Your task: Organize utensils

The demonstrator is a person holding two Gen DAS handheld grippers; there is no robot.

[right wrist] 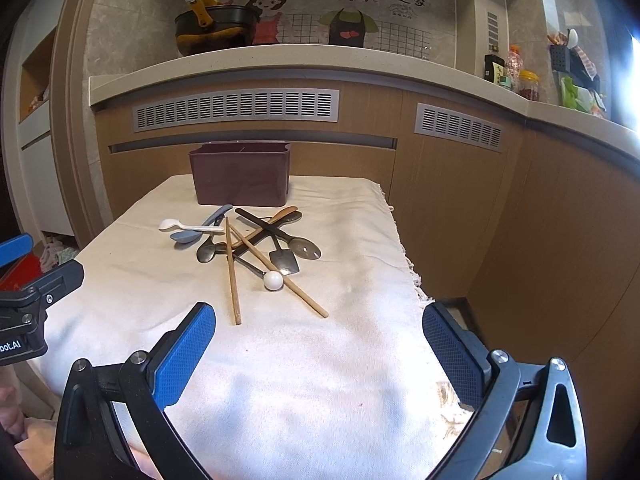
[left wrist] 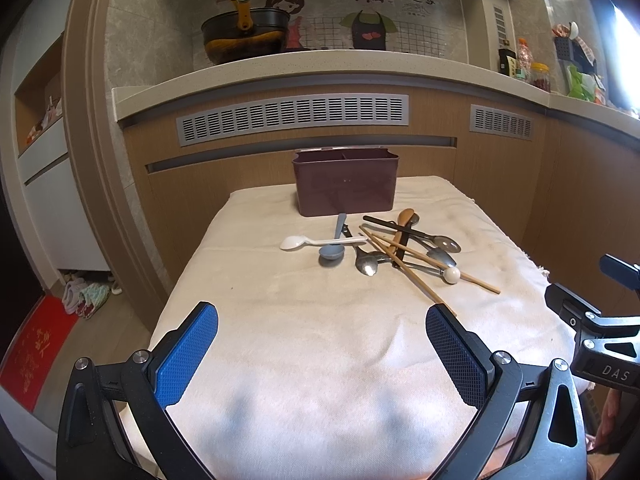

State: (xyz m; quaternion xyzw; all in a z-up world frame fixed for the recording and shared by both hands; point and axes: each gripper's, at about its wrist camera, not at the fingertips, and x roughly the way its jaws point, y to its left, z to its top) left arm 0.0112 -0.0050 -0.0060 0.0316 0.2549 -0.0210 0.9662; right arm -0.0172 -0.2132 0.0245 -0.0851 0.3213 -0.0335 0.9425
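Utensils: loose pile (left wrist: 394,246) (right wrist: 256,240) on the cloth-covered table (left wrist: 320,360) (right wrist: 320,380), just in front of the bin, several crossing each other
Bin: dark maroon box (left wrist: 346,186) (right wrist: 242,178) at the far end of the table, upright, dividers visible inside, nothing seen sticking out
White spoon: (left wrist: 304,242) (right wrist: 176,225) left edge of pile, lying flat, handle touching the blue-grey spoon
Blue-grey spoon: (left wrist: 331,255) (right wrist: 188,236) bowl toward camera, handle pointing at the bin
Chopsticks: two wooden ones (left wrist: 416,276) (right wrist: 233,276), lying across the metal spoons, near ends closest to the claws
Metal spoons: (left wrist: 367,266) (right wrist: 206,254) under the chopsticks, mid pile
Wooden spoon: (left wrist: 404,220) (right wrist: 280,216) far side of pile, near the bin
White ball-end tool: (left wrist: 453,275) (right wrist: 273,281) near side of pile, touching a chopstick
Left claw: (left wrist: 322,360) spread wide, holding nothing, above near cloth, well apart from pile
Right claw: (right wrist: 320,360) spread wide, holding nothing, above near cloth, short of the chopstick tips
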